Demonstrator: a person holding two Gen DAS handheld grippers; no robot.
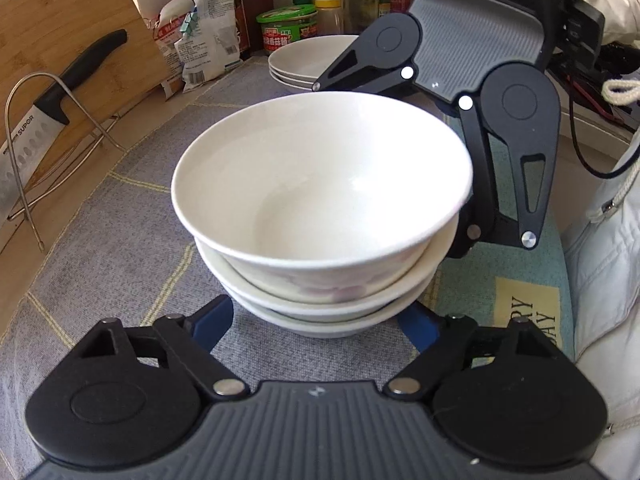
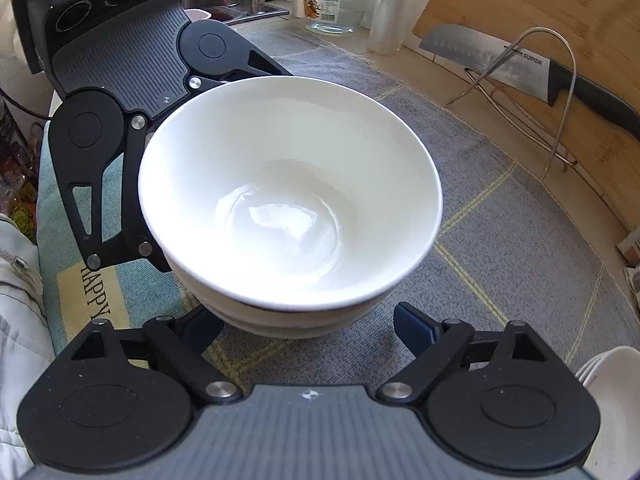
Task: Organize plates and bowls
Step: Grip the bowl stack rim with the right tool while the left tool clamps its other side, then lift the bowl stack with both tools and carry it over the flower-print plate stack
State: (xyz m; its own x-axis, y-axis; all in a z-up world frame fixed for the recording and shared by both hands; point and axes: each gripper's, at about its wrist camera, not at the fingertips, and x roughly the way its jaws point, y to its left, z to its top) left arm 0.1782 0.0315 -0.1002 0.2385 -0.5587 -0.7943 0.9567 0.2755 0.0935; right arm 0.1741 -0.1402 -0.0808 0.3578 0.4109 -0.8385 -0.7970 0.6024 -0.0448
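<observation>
Three white bowls (image 1: pixel 320 208) sit nested in one stack on the grey checked mat (image 1: pixel 120 240) that covers the bench, a little near of the mat's middle. The top bowl tilts slightly in the stack, its rim higher on one side.

From the left wrist view, the left tongs (image 1: pixel 320 324) stand apart, a blue-tipped finger on either side of the stack's base; whether the tips touch the lowest bowl cannot be told. The right tongs (image 1: pixel 460 216) reach in from the far right, their black linkage just beside the upper rims, fingertips hidden behind the bowls. From the right wrist view, the right tongs (image 2: pixel 308 324) are likewise spread wide at the foot of the stack, with mat visible between the right-hand finger and the bowl wall.

Farther back, a stack of shallow white plates (image 1: pixel 304 60) rests near the mat's far edge, partly covered by the right tool. To the left of the bowls the mat lies bare up to its edge, where a wire rack (image 1: pixel 52 152) holds a cleaver (image 1: pixel 44 128) against a wooden cutting board (image 1: pixel 80 20). Jars and bottles (image 1: pixel 292 24) line the far edge. A blue-and-yellow cloth (image 1: pixel 524 320) borders the mat on the right.
</observation>
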